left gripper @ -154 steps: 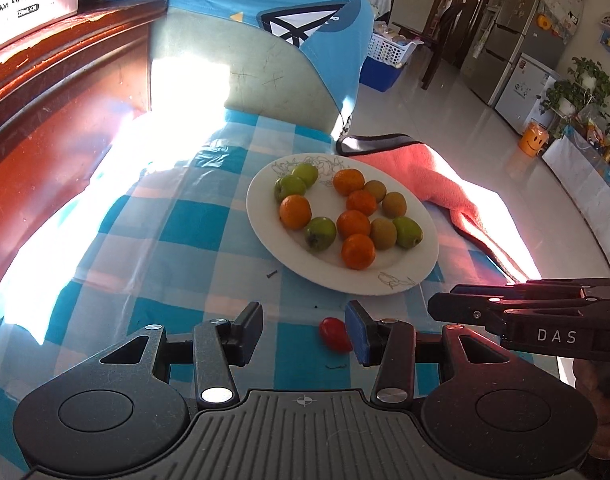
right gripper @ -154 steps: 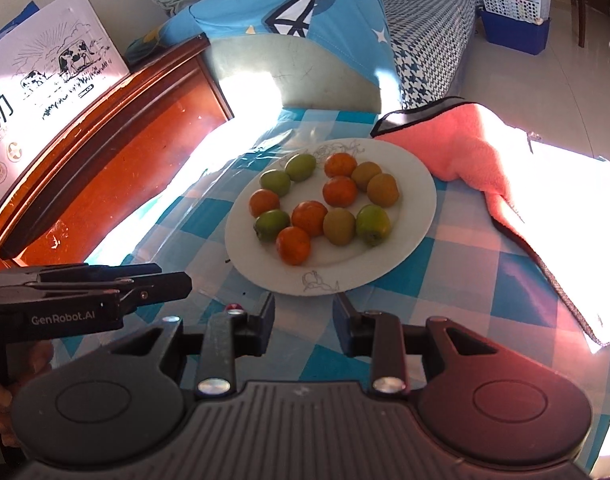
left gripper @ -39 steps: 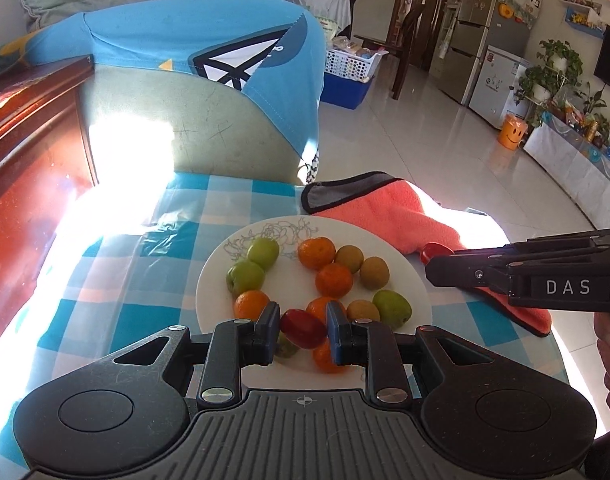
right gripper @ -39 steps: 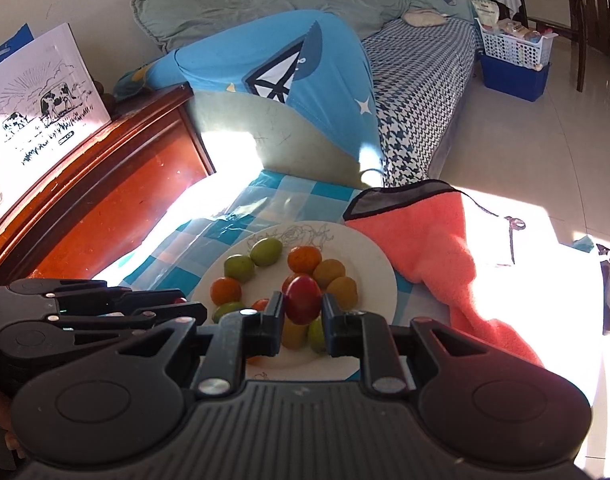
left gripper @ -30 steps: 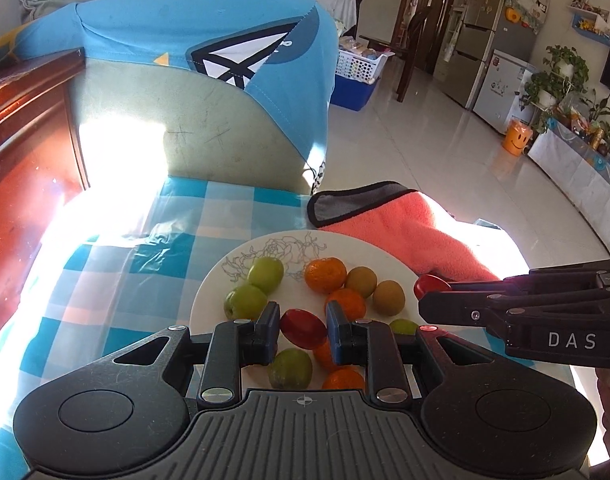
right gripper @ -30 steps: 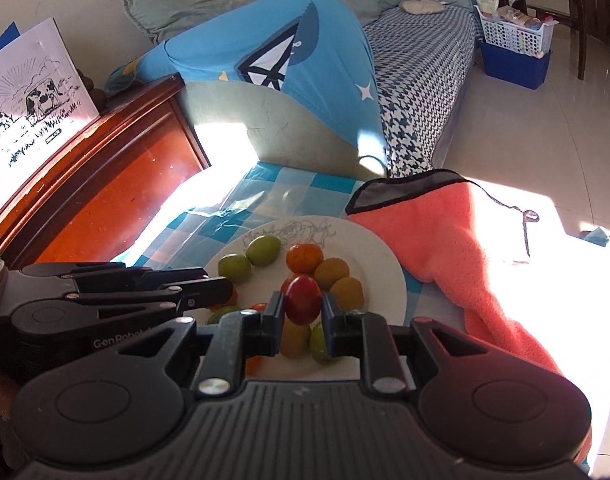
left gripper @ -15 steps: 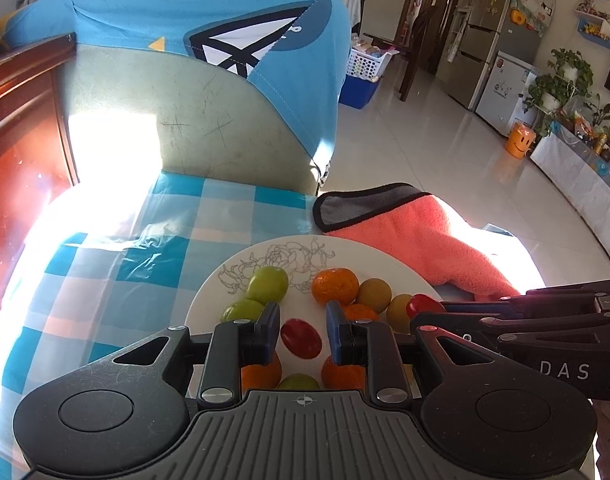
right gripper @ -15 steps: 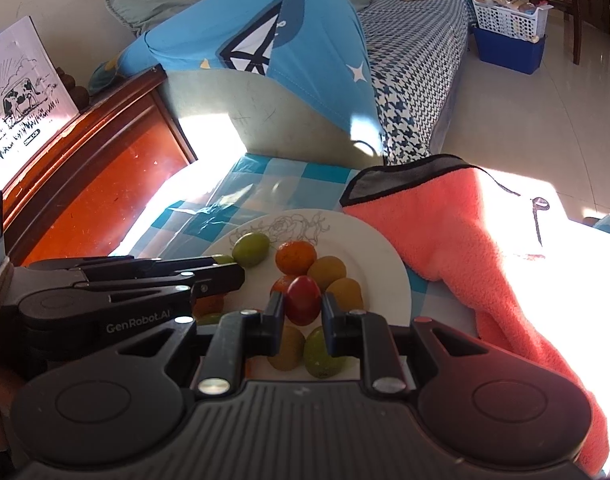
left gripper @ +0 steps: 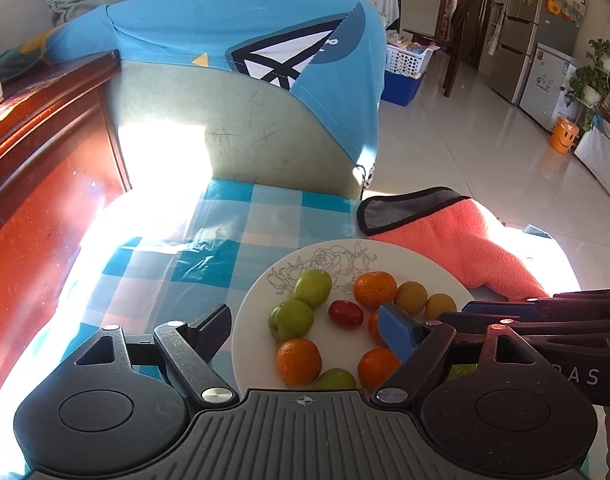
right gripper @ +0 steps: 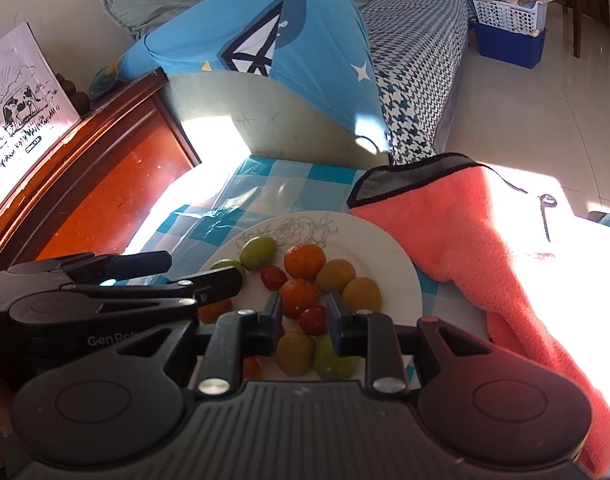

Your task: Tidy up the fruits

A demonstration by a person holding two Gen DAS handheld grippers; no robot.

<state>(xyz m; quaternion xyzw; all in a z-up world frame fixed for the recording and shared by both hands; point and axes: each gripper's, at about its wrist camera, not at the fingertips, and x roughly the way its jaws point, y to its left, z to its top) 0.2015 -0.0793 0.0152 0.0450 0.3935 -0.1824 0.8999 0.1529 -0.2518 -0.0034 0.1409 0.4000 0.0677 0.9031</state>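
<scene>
Both tongs hang over the white plate [left gripper: 257, 312] as I watch from my end. On the left tongs [left gripper: 305, 330] I see the jaws spread wide, having just been opening, with nothing pressed between them; the small red oval fruit [left gripper: 346, 313] they let go lies on the bare middle of the plate, its long axis running roughly left to right in the left wrist view, tipped slightly down toward the right. It sits between a green fruit [left gripper: 313, 288] and an orange one [left gripper: 374, 289], touching neither as far as I can see.

On the right tongs [right gripper: 304, 322] the jaws have just been opening a little. A second red fruit [right gripper: 313, 320] sits in the gap between them; I see small slivers of space on both sides, so the pads look released from it, and I cannot tell whether it rests on the plate or on the fruit below. Its long axis is hard to judge from this angle; it looks nearly round.

Around them the plate carries green, orange and brownish fruits in a loose ring. The plate stands on the blue-checked tabletop [left gripper: 225, 248], and a coral towel [right gripper: 465, 232] lies just beside its right rim, draped over the tabletop edge
</scene>
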